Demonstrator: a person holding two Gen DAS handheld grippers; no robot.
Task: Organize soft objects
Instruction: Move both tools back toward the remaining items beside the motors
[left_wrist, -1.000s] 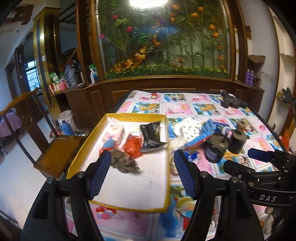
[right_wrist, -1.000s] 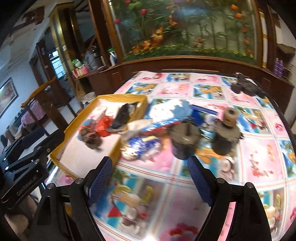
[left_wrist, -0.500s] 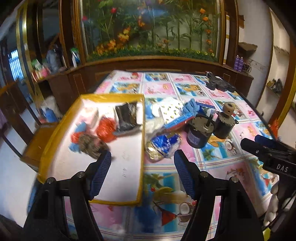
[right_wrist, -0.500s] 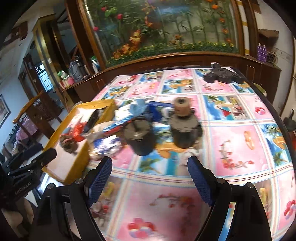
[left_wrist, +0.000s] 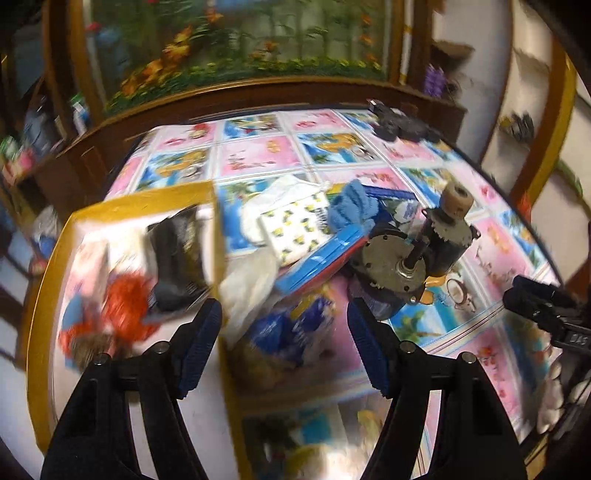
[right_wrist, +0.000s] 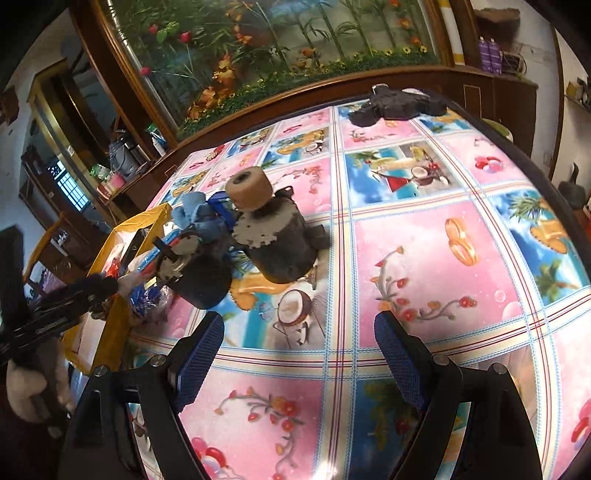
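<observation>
A yellow-rimmed tray (left_wrist: 155, 195) on the left of the table holds a black pouch (left_wrist: 177, 258), a red crumpled piece (left_wrist: 125, 310) and other soft items. Beside it lie a blue foil packet (left_wrist: 291, 328), a white bag (left_wrist: 251, 284), a patterned cloth (left_wrist: 295, 229) and a blue cloth (left_wrist: 351, 210). My left gripper (left_wrist: 284, 347) is open and empty, just above the blue packet. My right gripper (right_wrist: 295, 354) is open and empty over bare tablecloth, right of the pile. The blue cloth (right_wrist: 195, 214) and the tray (right_wrist: 110, 325) also show in the right wrist view.
Two dark metal motors stand right of the pile (left_wrist: 391, 273) (right_wrist: 273, 243). A dark object (right_wrist: 395, 103) lies at the table's far edge. A wooden cabinet with a flower picture (right_wrist: 280, 40) runs behind the table. The flowered tablecloth (right_wrist: 436, 258) covers the round table.
My left gripper has swung right from the tray and dropped closer over the blue packet. My right gripper has swung right, away from the pile, over bare tablecloth.
</observation>
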